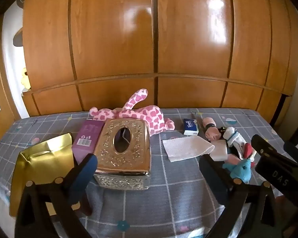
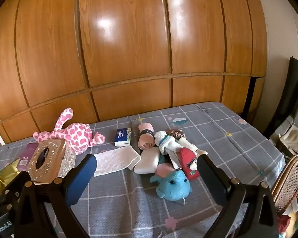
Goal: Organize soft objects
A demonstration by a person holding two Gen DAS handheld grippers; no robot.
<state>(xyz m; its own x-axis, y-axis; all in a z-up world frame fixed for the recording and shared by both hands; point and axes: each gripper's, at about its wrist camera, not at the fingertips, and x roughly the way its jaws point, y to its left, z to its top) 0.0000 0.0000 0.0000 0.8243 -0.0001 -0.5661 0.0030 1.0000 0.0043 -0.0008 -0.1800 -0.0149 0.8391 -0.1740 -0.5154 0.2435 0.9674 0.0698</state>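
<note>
On the grey checked sheet (image 2: 218, 130) a pink spotted plush (image 2: 73, 132) lies at the back left. A heap to its right holds a blue plush (image 2: 172, 184), a red sock (image 2: 188, 164), a white sock (image 2: 166, 140), a rolled pink sock (image 2: 146, 136), a white pad (image 2: 147, 162) and a white cloth (image 2: 115, 161). My right gripper (image 2: 147, 176) hangs open in front of the heap, touching nothing. My left gripper (image 1: 149, 170) is open too, with an embossed gold tissue box (image 1: 123, 152) just beyond its fingers. The pink plush (image 1: 141, 115) lies behind that box.
A purple carton (image 1: 89, 136) and a gold foil bag (image 1: 43, 158) sit left of the tissue box. A blue tissue pack (image 2: 123, 136) lies behind the cloth. Wooden wardrobe doors (image 1: 149, 39) rise behind the bed. A wicker chair (image 2: 290, 180) stands at the right edge.
</note>
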